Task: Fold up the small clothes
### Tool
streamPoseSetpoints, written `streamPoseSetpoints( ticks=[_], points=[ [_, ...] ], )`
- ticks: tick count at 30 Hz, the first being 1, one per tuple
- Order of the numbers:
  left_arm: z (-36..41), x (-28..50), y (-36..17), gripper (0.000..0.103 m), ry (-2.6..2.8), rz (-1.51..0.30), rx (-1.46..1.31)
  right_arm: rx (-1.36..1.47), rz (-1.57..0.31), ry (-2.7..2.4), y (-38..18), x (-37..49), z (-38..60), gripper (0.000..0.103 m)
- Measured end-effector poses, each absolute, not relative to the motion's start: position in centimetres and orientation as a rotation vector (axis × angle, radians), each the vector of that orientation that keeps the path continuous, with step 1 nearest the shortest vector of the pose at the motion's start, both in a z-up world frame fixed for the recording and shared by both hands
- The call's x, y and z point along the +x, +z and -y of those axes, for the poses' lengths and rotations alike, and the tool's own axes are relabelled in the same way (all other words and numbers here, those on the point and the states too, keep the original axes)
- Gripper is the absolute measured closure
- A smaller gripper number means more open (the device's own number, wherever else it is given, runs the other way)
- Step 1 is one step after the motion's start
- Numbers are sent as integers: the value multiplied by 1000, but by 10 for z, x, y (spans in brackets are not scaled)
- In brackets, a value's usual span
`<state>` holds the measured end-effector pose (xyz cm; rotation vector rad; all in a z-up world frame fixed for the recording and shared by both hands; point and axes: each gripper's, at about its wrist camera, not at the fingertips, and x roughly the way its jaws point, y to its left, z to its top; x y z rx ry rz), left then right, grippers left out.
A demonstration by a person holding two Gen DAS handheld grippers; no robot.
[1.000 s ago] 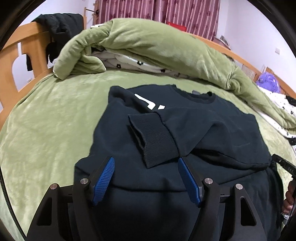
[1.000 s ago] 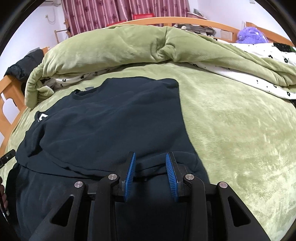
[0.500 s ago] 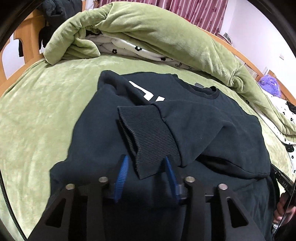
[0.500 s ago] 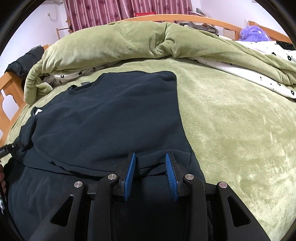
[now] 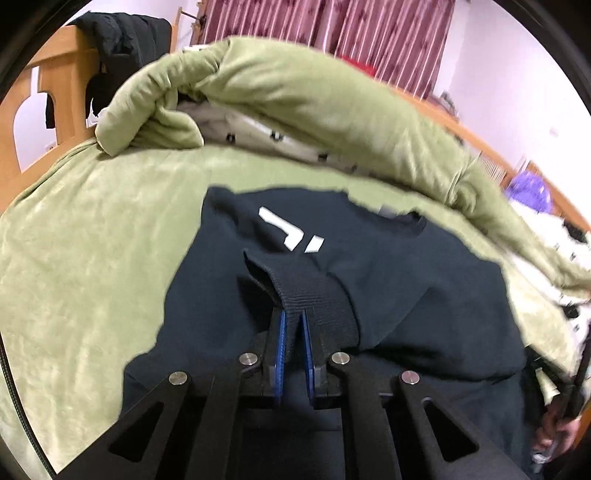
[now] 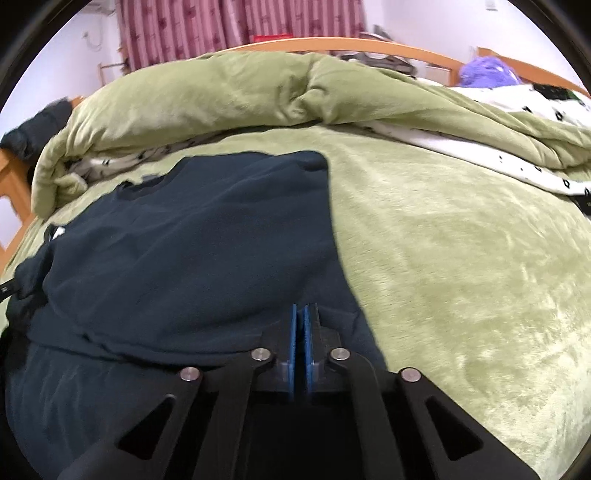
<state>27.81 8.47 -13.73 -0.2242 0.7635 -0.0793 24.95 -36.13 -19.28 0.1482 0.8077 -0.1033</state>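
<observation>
Left wrist view shows my left claw (image 5: 293, 321) pinched together on the ribbed cuff (image 5: 314, 295) of the dark sweatshirt (image 5: 406, 288); the blue pads (image 5: 281, 343) press the cuff's edge from both sides, and the cuff stands up a little off the cloth beneath it; the sleeve runs back across the chest, just beside a white print (image 5: 291, 230); the sweatshirt lies spread on the green bedcover (image 5: 81, 266), its neck hole toward the rolled green quilt (image 5: 295, 96) at the far side; a dark jacket (image 5: 122, 33) hangs over the wooden bed frame (image 5: 55, 77) in the far left corner; a purple toy (image 5: 528, 192) sits far right, blurred. Right wrist view shows my right claw (image 6: 301, 314) drawn together too, its blue pads (image 6: 293, 343) nearly meeting; they sit at the sweatshirt's (image 6: 192, 240) near right edge where a folded layer ends, but whether cloth is caught between them I cannot tell; pink curtains (image 6: 221, 29) hang behind the bed.
</observation>
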Motion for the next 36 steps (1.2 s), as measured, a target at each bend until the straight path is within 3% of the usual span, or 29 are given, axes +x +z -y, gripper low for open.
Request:
streamPoseSetpoints(
  ticks=[10,12,14,15,20,24,25,28,36],
  points=[
    [-110,263,-138,94,-77,-784,-251,157,-813,-152,-177,255,371,101],
    [-112,265,-150,94,-86,-827,-248,179,-797,-118,-169,251,369,88],
    [-109,266,-158,94,-85,-856,-232,206,-768,-80,-164,247,366,53],
    [-108,265,-161,93,-84,-865,-223,209,-758,-67,-163,247,363,51],
    [-99,265,-160,90,-55,-865,-149,120,-793,-59,-175,254,339,52],
    [-97,266,-156,68,-44,-848,-147,64,-853,-95,-197,264,334,63],
    [-96,267,-156,65,-40,-843,-148,66,-854,-98,-199,265,335,67],
    [-93,270,-160,63,-35,-844,-142,29,-866,-135,-200,267,333,97],
    [-84,277,-184,63,25,-925,-54,-40,-891,-147,-206,272,334,100]
  ],
)
